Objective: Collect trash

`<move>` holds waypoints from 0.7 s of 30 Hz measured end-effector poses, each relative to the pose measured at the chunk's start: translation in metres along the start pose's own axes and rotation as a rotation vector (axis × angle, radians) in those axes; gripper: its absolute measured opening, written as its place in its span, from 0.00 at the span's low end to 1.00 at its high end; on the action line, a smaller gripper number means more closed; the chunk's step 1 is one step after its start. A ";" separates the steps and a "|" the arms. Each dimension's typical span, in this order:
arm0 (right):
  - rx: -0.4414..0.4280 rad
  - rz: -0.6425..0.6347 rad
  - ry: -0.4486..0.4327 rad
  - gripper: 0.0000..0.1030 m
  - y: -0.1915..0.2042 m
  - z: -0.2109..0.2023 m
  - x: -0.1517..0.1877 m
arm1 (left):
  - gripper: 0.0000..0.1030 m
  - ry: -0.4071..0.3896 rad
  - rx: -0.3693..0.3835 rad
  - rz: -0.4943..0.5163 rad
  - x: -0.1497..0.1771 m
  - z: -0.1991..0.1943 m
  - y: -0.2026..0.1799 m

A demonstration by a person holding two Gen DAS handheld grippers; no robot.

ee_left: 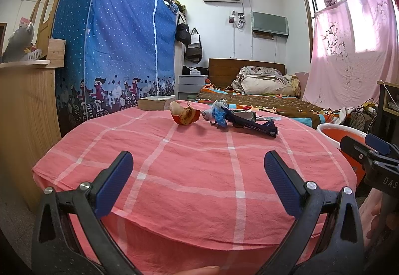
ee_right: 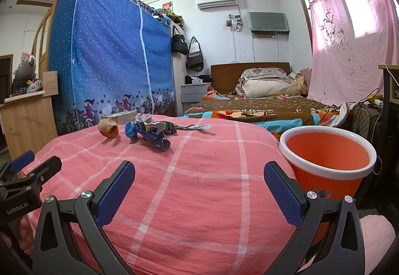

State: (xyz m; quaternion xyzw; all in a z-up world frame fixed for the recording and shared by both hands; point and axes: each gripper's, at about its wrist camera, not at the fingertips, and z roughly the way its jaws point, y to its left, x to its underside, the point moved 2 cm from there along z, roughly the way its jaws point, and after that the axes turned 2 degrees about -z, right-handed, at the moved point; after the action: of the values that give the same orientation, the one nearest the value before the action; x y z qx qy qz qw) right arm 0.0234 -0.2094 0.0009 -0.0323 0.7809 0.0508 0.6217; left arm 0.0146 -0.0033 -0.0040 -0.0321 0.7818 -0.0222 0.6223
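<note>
In the left wrist view, the left gripper (ee_left: 198,167) hovers over the pink checked cloth (ee_left: 189,175) with its jaws spread wide and nothing between them. The trash sits far ahead on the cloth: a crumpled orange cup (ee_left: 185,114) beside a heap of blue wrappers (ee_left: 239,119). The orange bin (ee_left: 335,132) peeks in at the right edge.

In the right wrist view, the right gripper (ee_right: 199,170) is likewise wide open and empty. The wrappers (ee_right: 149,132) lie ahead to the left; the bin (ee_right: 329,162) stands just beside the cloth's right edge
</note>
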 end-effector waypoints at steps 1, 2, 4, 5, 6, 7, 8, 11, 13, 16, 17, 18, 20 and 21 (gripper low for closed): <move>0.000 0.000 0.000 1.00 -0.001 0.000 0.000 | 1.00 0.000 -0.001 0.000 0.000 0.000 0.000; 0.000 0.000 0.001 1.00 0.000 0.000 0.000 | 1.00 0.000 -0.001 0.000 0.000 0.000 0.000; 0.000 0.000 0.002 1.00 -0.001 0.000 0.000 | 1.00 0.000 0.000 0.000 0.000 0.000 0.000; -0.002 -0.001 0.004 1.00 0.001 0.002 0.003 | 1.00 -0.001 0.000 -0.001 0.000 0.000 0.000; -0.003 -0.002 0.004 1.00 0.002 0.003 0.004 | 1.00 -0.001 0.000 -0.001 0.000 0.000 0.000; -0.004 -0.001 0.004 1.00 0.002 0.003 0.005 | 1.00 -0.001 0.000 0.000 0.000 0.000 0.000; -0.004 -0.002 0.004 1.00 0.002 0.003 0.005 | 1.00 -0.001 -0.001 0.000 0.000 0.000 0.000; -0.004 -0.001 0.006 1.00 0.003 0.004 0.006 | 1.00 0.000 0.000 0.000 0.000 -0.001 0.000; -0.006 0.000 0.008 1.00 0.004 0.005 0.007 | 1.00 -0.001 -0.001 0.001 0.000 0.000 0.000; -0.009 0.001 0.005 1.00 0.004 0.004 0.007 | 1.00 -0.001 0.000 0.002 0.000 0.000 0.000; -0.007 0.000 0.005 1.00 0.004 0.004 0.007 | 1.00 -0.001 -0.001 0.002 0.000 0.000 0.000; -0.008 0.001 0.006 1.00 0.004 0.004 0.007 | 1.00 0.000 -0.001 0.002 0.000 0.000 0.000; -0.009 0.001 0.007 1.00 0.004 0.004 0.007 | 1.00 -0.001 -0.001 0.001 0.000 0.000 -0.001; -0.010 0.002 0.008 1.00 0.004 0.005 0.007 | 1.00 -0.001 -0.001 0.002 0.000 0.000 -0.001</move>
State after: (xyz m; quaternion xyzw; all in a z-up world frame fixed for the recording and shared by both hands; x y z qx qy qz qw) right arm 0.0258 -0.2050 -0.0067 -0.0348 0.7833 0.0549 0.6183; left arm 0.0147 -0.0040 -0.0043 -0.0317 0.7815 -0.0215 0.6228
